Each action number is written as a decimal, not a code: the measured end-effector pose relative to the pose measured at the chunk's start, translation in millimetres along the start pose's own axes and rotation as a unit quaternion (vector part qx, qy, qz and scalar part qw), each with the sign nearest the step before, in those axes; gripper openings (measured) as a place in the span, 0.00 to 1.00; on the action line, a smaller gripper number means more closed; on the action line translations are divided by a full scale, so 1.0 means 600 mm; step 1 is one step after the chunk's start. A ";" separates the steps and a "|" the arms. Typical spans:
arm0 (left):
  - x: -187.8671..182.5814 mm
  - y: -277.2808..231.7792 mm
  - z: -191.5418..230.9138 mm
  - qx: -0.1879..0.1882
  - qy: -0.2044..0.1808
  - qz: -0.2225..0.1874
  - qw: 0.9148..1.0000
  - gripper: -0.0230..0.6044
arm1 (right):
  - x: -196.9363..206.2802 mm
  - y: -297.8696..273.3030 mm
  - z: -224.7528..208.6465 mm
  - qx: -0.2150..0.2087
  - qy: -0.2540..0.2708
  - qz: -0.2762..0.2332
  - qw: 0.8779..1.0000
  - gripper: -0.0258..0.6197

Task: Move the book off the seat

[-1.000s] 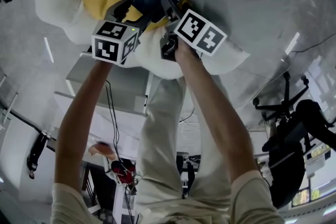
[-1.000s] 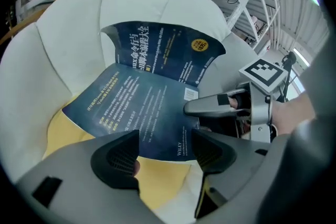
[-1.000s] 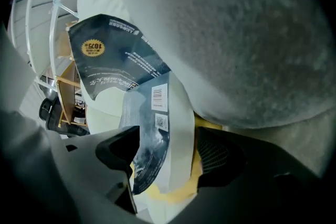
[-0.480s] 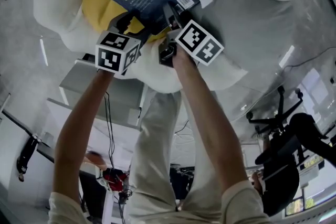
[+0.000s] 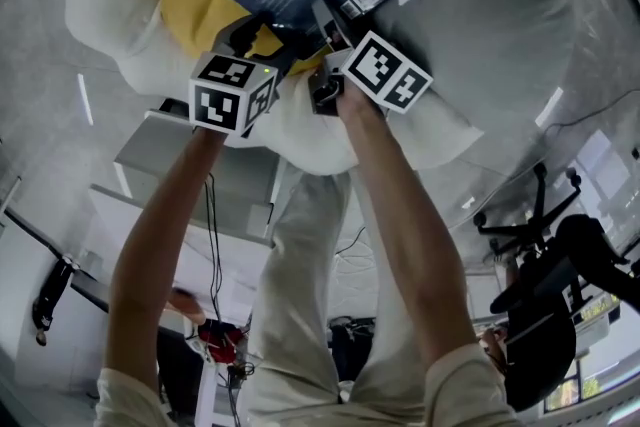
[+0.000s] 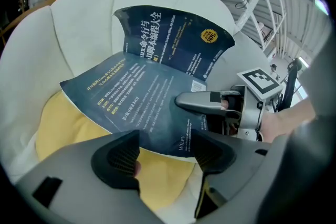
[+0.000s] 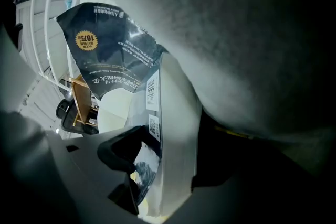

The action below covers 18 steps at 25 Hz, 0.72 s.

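I record short beige sleeves (image 5: 478, 383) and pale beige trousers (image 5: 305, 295). The left claw (image 5: 262, 35) and right claw (image 5: 328, 15) have grey moulded bodies and black ribbed pads (image 6: 115, 157). Each carries a white cube printed with black square markers.

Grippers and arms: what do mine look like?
Both the left gripper and right gripper are grey plastic with black ribbed pads, each bearing a white cube of black square markers. Arms bare below short beige sleeves. The right gripper's jaws have just been closing, the dark blue book between them.
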<state>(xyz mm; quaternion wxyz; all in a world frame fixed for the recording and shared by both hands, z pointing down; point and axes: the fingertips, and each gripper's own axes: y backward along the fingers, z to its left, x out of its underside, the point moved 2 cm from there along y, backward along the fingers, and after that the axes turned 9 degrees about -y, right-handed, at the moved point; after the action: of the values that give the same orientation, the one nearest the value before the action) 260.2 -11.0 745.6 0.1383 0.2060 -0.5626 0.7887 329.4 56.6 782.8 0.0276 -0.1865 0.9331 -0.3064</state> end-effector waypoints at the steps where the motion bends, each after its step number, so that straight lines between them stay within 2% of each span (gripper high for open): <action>1: 0.001 0.001 -0.002 0.001 0.002 0.000 1.000 0.50 | 0.001 0.002 0.003 -0.004 0.001 0.001 1.000 0.51; 4: -0.003 0.006 -0.015 0.010 0.012 -0.001 1.000 0.50 | 0.000 0.009 0.017 -0.017 0.003 0.003 1.000 0.42; 8: -0.012 0.022 -0.036 0.009 0.016 -0.012 1.000 0.50 | 0.002 0.025 0.037 -0.026 -0.002 0.011 1.000 0.36; 12: -0.029 0.045 -0.036 0.004 0.023 -0.027 0.999 0.50 | -0.004 0.036 0.057 -0.024 0.008 0.014 1.000 0.33; 18: -0.045 0.089 -0.028 -0.017 0.029 -0.044 0.998 0.50 | -0.004 0.047 0.088 -0.023 -0.002 0.019 1.000 0.30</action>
<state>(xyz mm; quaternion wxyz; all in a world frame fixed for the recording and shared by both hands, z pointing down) 256.9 -12.1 683.3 0.1927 0.2054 -0.5623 0.7775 330.8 49.0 723.5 0.0308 -0.1703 0.9431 -0.2839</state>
